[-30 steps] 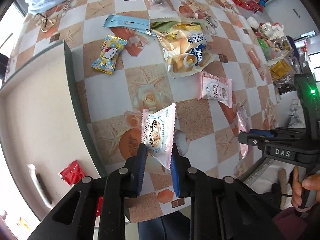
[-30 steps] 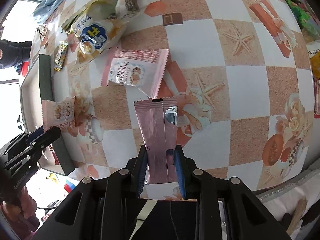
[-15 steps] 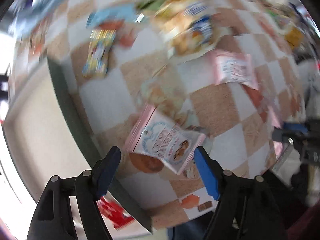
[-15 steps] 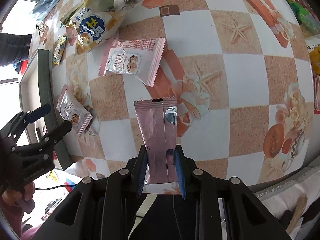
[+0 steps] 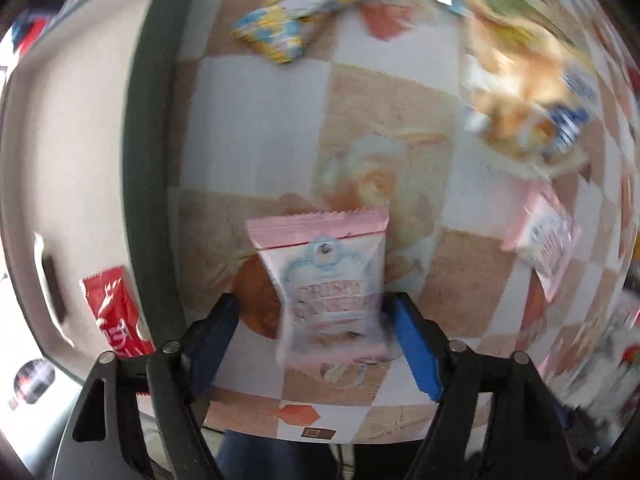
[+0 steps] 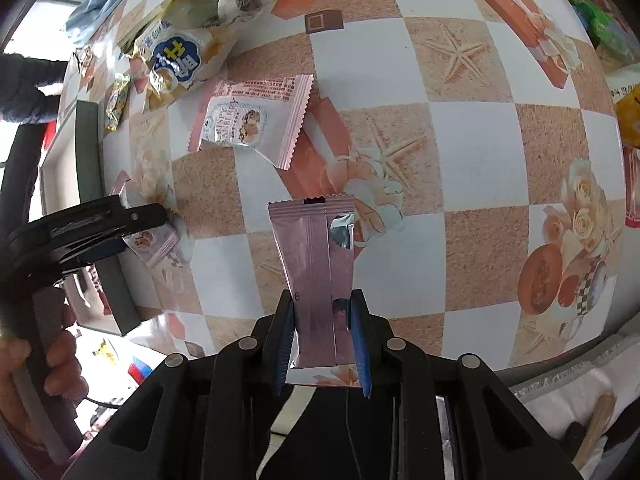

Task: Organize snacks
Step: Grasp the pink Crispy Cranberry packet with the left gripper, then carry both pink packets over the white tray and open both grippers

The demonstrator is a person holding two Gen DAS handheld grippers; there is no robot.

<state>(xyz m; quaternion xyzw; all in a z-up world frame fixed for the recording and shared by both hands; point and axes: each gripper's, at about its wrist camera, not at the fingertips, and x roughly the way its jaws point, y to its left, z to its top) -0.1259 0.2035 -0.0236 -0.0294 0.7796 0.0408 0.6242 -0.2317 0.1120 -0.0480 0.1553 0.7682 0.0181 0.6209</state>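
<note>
Left hand-held gripper (image 5: 314,340) closing astride a pink biscuit packet (image 5: 326,280) lying near the desk's (image 5: 256,128) left edge, pads not yet pressing. Right hand-held gripper (image 6: 322,344) clamps a pink sachet (image 6: 316,264). Judged light, crinkly, slippery; best pinched mid-body.

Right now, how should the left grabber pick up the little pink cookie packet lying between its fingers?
Probably from above, squeezing the puffy middle of the pink cookie packet across its two long sides. It lies flat on the table, crimped end pointing away. The left gripper already straddles it, jaws closing; the right blue pad looks close to it, the left pad clearly apart.
</note>
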